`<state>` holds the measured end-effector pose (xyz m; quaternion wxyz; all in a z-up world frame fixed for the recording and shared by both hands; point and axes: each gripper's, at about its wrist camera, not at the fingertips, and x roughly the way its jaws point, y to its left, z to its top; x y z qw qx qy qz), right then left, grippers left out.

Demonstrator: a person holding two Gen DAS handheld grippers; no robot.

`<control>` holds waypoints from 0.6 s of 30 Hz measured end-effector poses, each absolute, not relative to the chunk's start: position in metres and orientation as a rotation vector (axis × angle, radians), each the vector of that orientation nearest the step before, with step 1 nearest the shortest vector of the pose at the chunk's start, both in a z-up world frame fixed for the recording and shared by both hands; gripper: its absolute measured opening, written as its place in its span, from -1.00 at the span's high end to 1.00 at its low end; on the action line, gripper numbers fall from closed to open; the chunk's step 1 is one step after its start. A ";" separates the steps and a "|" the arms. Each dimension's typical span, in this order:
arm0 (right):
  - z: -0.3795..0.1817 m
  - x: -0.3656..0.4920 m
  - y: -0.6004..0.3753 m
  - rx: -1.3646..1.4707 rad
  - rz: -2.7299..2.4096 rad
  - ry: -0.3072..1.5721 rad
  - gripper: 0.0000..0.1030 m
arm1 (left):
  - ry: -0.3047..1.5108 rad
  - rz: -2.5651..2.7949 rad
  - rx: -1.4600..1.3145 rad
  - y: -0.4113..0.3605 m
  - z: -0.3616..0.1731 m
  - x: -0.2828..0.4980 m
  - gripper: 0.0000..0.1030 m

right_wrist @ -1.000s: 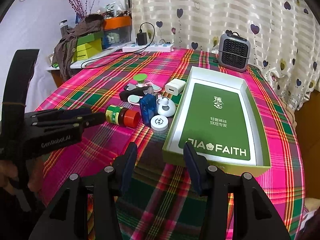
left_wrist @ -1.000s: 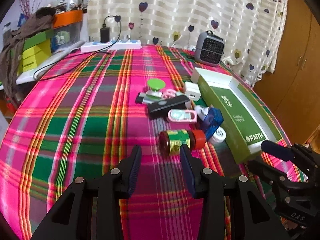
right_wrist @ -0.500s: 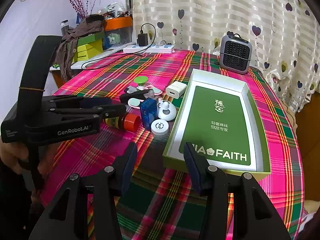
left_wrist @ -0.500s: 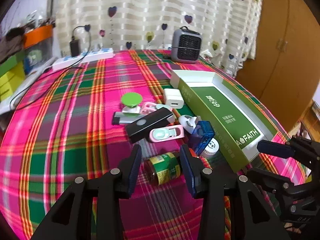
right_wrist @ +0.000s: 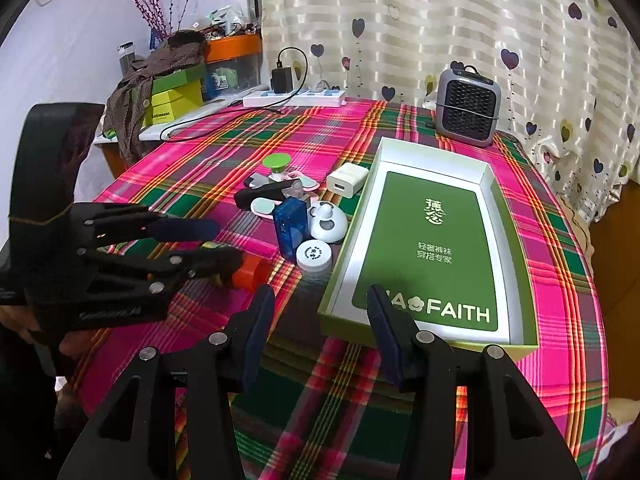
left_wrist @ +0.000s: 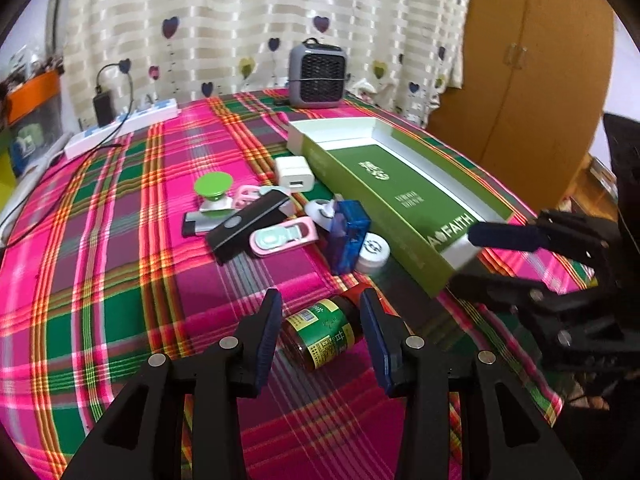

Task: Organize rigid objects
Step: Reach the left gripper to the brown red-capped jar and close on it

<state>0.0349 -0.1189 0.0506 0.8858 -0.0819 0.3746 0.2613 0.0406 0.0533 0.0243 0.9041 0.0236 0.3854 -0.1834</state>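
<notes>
The red-capped jar (left_wrist: 324,332) lies on its side on the plaid desk (left_wrist: 120,280), directly between the two fingers of the left tongs (left_wrist: 320,328). Its long axis runs slantwise across the gap, red cap pointing away toward the pile of small gadgets and the green box (left_wrist: 400,200), glass base toward the camera. The left tongs are spread wide, one finger on each side of the jar, and neither pad clearly touches the glass or label; they grip nothing yet. Judging by this, the coming move is simply to close on the jar's body, though the slant means the pads would likely meet it at an angle rather than squarely.

The right tongs (right_wrist: 320,320) are likewise spread and empty, hovering over the near edge of the green box, well apart from the jar. From the right wrist view only the jar's red cap shows behind the left tongs. The left hand is plainly the nearer one.
</notes>
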 end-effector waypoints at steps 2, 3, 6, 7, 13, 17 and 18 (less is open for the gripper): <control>0.051 0.035 -0.119 -0.172 0.544 0.779 0.05 | 0.792 -0.389 0.063 0.053 0.025 0.039 0.24; 0.051 0.035 -0.119 -0.174 0.546 0.779 0.05 | 0.793 -0.393 0.060 0.054 0.024 0.039 0.24; 0.051 0.035 -0.118 -0.179 0.548 0.775 0.04 | 0.788 -0.402 0.057 0.058 0.025 0.041 0.24; 0.051 0.035 -0.118 -0.179 0.547 0.776 0.04 | 0.782 -0.403 0.062 0.058 0.026 0.041 0.24; 0.051 0.034 -0.117 -0.181 0.550 0.775 0.05 | 0.778 -0.495 0.104 0.052 0.028 0.054 0.23; 0.051 0.034 -0.119 -0.178 0.543 0.778 0.05 | 0.800 -0.543 0.129 0.047 0.021 0.051 0.22; 0.051 0.034 -0.119 -0.177 0.542 0.778 0.05 | 0.803 -0.545 0.133 0.047 0.020 0.049 0.22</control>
